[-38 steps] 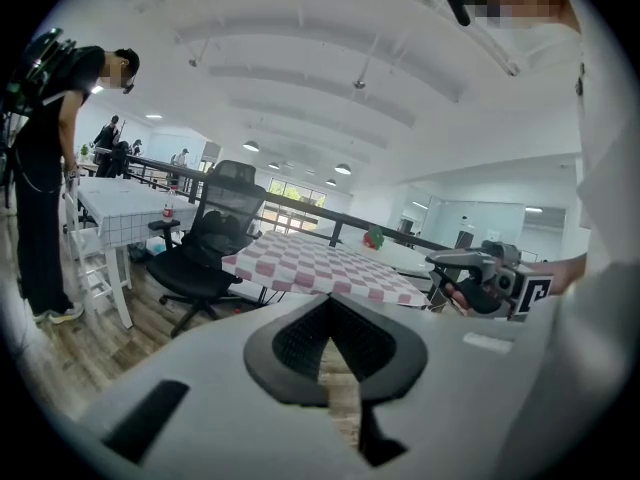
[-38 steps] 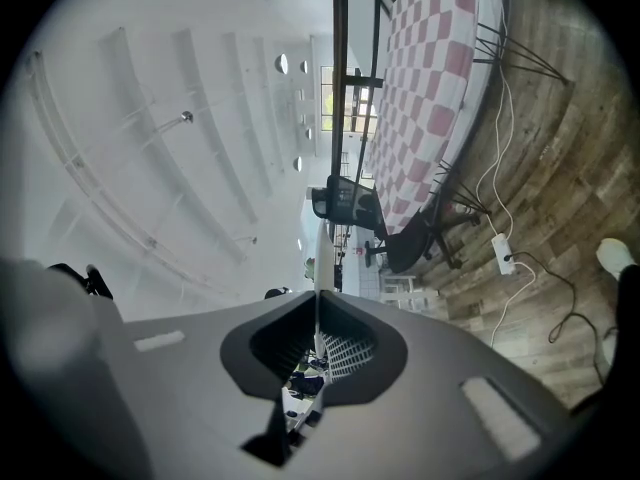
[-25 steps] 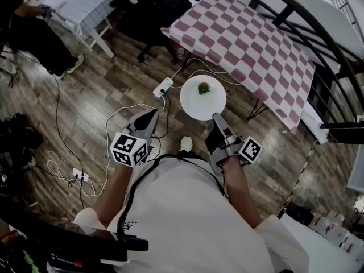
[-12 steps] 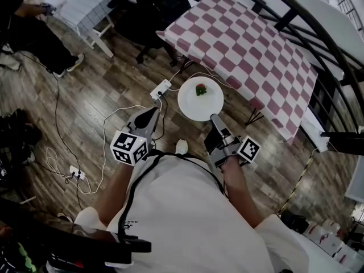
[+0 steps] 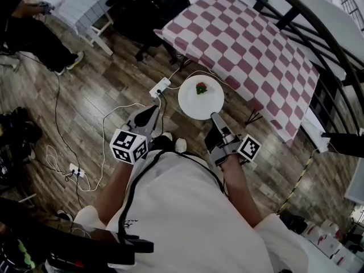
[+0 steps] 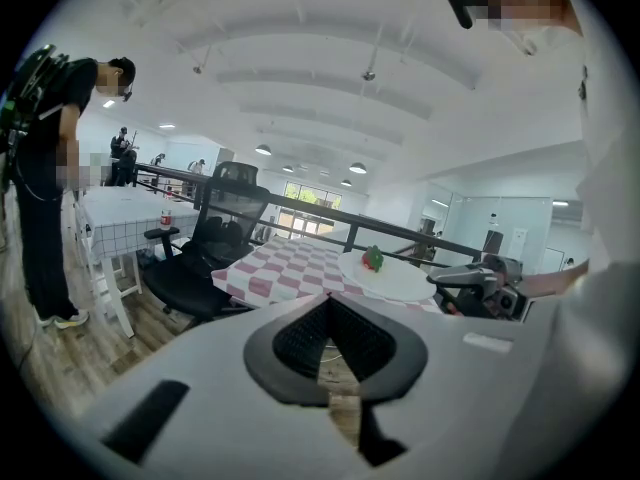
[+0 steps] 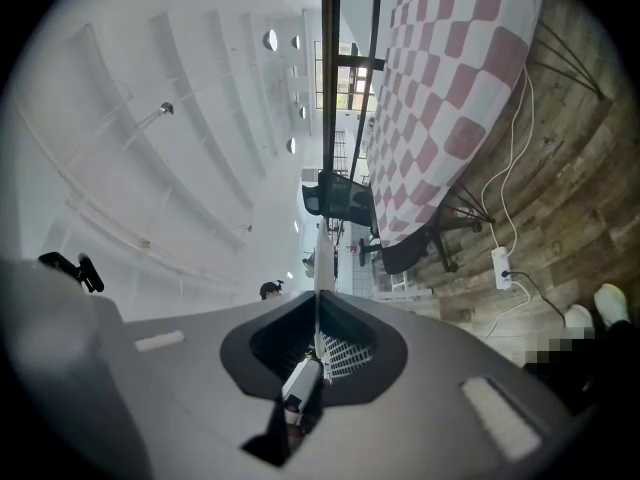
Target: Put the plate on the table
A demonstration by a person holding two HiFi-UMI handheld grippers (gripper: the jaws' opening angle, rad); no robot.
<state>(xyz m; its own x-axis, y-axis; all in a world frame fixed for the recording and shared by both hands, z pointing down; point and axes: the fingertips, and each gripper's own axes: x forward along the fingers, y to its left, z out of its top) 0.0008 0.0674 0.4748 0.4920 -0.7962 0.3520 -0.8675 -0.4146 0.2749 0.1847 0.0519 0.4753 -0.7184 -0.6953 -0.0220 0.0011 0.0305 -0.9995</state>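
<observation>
The round white plate [image 5: 201,101], carrying a small red-and-green piece of food [image 5: 201,88], is held over the wooden floor [image 5: 108,87], just short of the pink-and-white checked table [image 5: 250,44]. The right gripper [image 5: 214,117] clamps its near rim. The left gripper [image 5: 152,113], apart from the plate, is closed on nothing.

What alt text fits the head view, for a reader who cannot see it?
Seen from above, a person's right gripper holds a white plate by its near rim over a wooden floor, beside a checked table. A small red and green item sits on the plate; the left gripper carries nothing.
</observation>
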